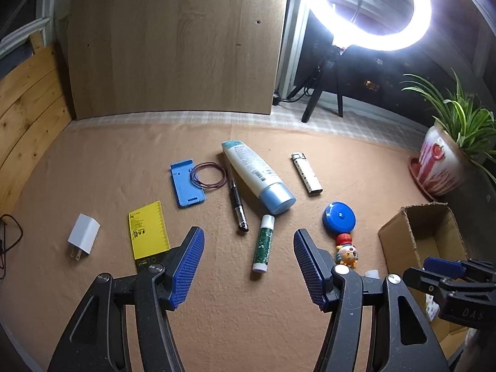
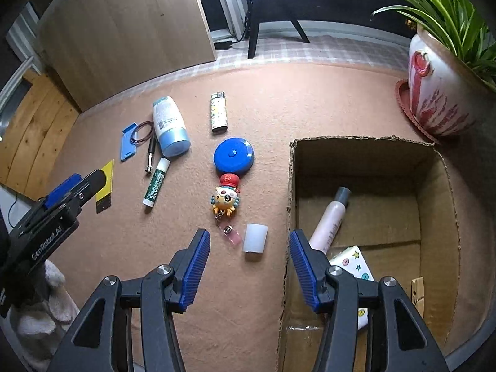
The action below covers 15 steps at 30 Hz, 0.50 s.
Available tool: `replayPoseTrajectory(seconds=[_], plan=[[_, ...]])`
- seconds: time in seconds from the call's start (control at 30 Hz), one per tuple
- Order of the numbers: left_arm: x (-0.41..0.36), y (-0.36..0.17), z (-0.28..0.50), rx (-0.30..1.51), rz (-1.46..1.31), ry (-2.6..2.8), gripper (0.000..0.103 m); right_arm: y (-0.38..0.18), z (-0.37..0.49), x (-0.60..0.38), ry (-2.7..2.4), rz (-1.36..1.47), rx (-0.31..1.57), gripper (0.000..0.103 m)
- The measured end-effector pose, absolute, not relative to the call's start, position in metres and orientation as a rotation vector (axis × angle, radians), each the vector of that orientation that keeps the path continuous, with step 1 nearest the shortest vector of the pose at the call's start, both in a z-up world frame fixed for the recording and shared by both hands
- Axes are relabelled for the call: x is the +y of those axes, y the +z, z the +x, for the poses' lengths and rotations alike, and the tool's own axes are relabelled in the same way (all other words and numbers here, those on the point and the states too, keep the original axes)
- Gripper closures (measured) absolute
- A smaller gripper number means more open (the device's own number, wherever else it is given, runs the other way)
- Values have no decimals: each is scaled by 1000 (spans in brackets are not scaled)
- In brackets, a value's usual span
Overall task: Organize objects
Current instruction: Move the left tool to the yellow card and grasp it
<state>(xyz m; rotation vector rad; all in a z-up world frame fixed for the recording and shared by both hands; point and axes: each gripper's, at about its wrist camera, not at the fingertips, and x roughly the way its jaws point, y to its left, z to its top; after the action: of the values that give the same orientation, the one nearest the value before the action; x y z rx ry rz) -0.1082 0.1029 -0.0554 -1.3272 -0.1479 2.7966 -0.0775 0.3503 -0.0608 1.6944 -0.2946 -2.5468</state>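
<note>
Both grippers hang wide open and hold nothing. Right in front of the right gripper (image 2: 249,266) stands a little white cap (image 2: 255,237), between its fingers and a bit ahead. It is the closest thing, so I think this hand should grab it. The cardboard box (image 2: 291,186) sits just to the right, with a pink bottle (image 2: 330,217) inside. The left gripper (image 1: 249,268) points at a green glue stick (image 1: 263,243), lying almost straight away from it.
</note>
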Motion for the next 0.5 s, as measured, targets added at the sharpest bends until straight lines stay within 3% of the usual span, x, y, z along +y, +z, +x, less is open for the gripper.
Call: replayPoseTrajectory(seconds=[0.5], plan=[[108,-64,-102,-91,-1418,2745,39,-39,-82,340,-2496,1511,-289,53]])
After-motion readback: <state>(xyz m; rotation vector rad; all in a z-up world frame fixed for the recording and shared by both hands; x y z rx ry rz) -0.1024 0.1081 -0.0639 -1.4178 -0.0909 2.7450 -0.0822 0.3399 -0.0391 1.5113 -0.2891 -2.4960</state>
